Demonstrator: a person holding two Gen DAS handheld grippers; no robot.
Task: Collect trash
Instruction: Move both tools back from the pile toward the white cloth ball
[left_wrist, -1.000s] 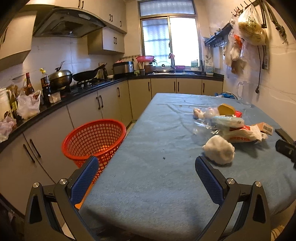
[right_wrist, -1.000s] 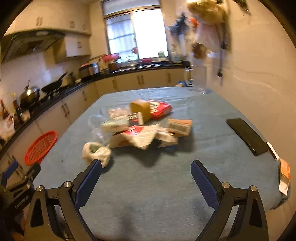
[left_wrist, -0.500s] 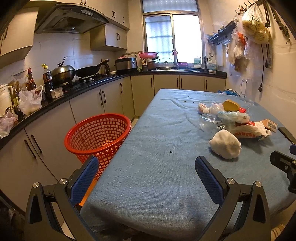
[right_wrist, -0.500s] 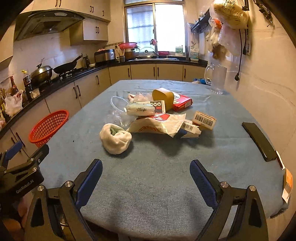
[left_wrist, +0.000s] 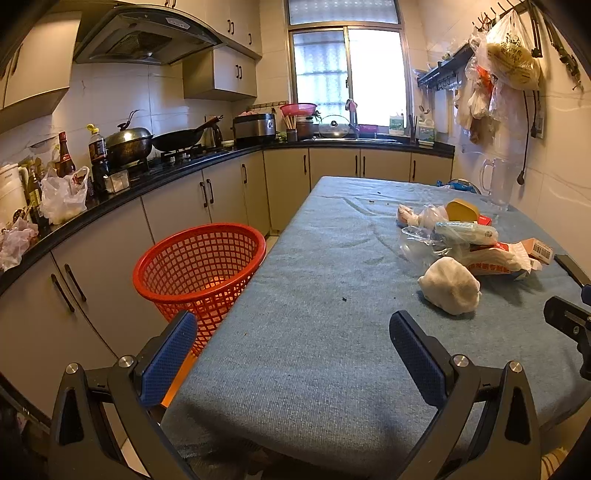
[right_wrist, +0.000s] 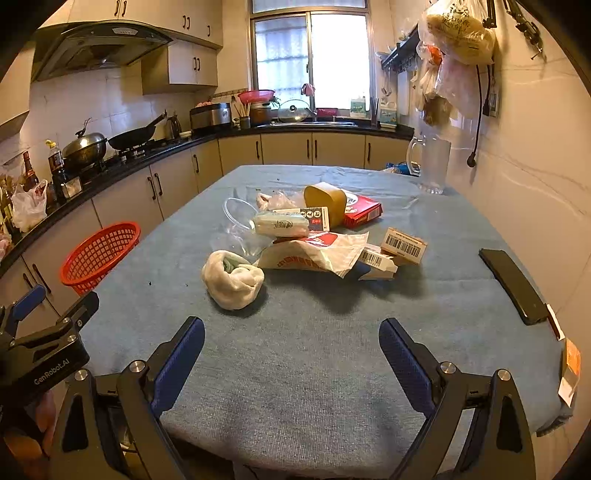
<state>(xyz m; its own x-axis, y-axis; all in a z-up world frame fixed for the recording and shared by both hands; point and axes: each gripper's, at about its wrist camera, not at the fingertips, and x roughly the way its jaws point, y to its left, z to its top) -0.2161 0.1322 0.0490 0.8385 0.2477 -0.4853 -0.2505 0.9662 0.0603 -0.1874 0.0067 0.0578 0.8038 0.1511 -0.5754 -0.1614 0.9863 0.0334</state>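
Left gripper (left_wrist: 293, 345) wide apart, empty, hovering over near edge of blue-clothed table (left_wrist: 314, 332); right gripper (right_wrist: 291, 345) likewise spread, empty, over near table edge; no contact with anything. Trash pile mid-table, toward wall side: white crumpled wad (right_wrist: 232, 278) nearest, just ahead-left of right gripper; printed plastic bag (right_wrist: 317, 254) behind it, touching barcode boxes (right_wrist: 402, 245); rolled packet (right_wrist: 282, 225) on top of clear plastic (right_wrist: 236, 221); yellow tub (right_wrist: 327, 201) against red box (right_wrist: 362, 212). Red mesh basket (left_wrist: 201, 267) on floor beside table's left edge, well apart from pile. Black phone (right_wrist: 513, 286) near right table edge; glass jug (right_wrist: 432, 166) at far end by wall. Versus a second ago: right view steadied from blurred and tilted to level, pile now centred and sharper; left view shifted slightly, basket seen fuller, wad a bit farther right; finger spread unchanged on both; trash unmoved.
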